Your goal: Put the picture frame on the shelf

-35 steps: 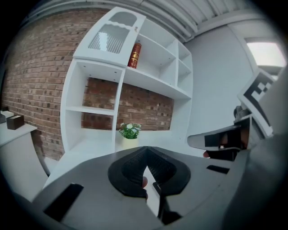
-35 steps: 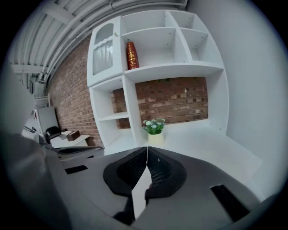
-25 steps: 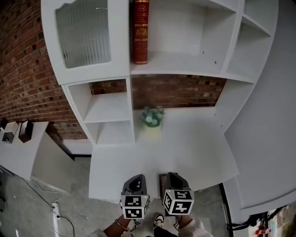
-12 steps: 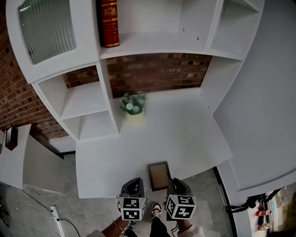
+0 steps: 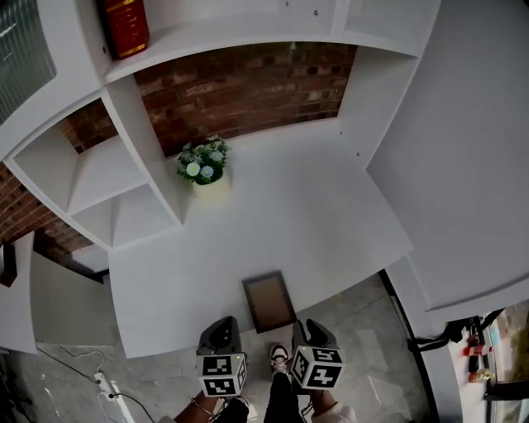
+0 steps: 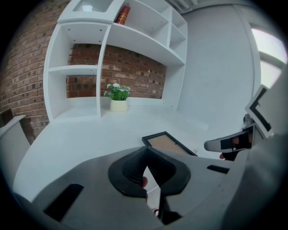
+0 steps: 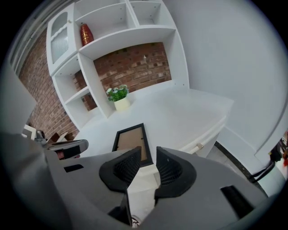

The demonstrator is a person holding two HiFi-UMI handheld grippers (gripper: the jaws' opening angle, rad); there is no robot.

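The picture frame [image 5: 269, 301] is dark with a brown panel and lies flat on the white desk [image 5: 314, 215] near its front edge. It also shows in the left gripper view [image 6: 168, 143] and the right gripper view [image 7: 131, 139]. My left gripper [image 5: 221, 329] hangs just short of the desk edge, left of the frame, shut and empty [image 6: 145, 152]. To the frame's right, my right gripper [image 5: 307, 329] is opening its jaws, with nothing between them [image 7: 148, 156]. The white shelf unit [image 5: 231, 33] rises at the back of the desk.
A small potted plant [image 5: 202, 163] stands on the desk by the shelf's upright. A red book [image 5: 124, 25] stands on the upper shelf. Brick wall [image 5: 248, 91] backs the unit. A grey wall [image 5: 463, 149] closes the right side. A power strip [image 5: 103, 382] lies on the floor.
The head view has dipped: the shelves slid up and left, and the frame now shows whole on the desk. Both grippers sit lower in the picture, back from the desk edge.
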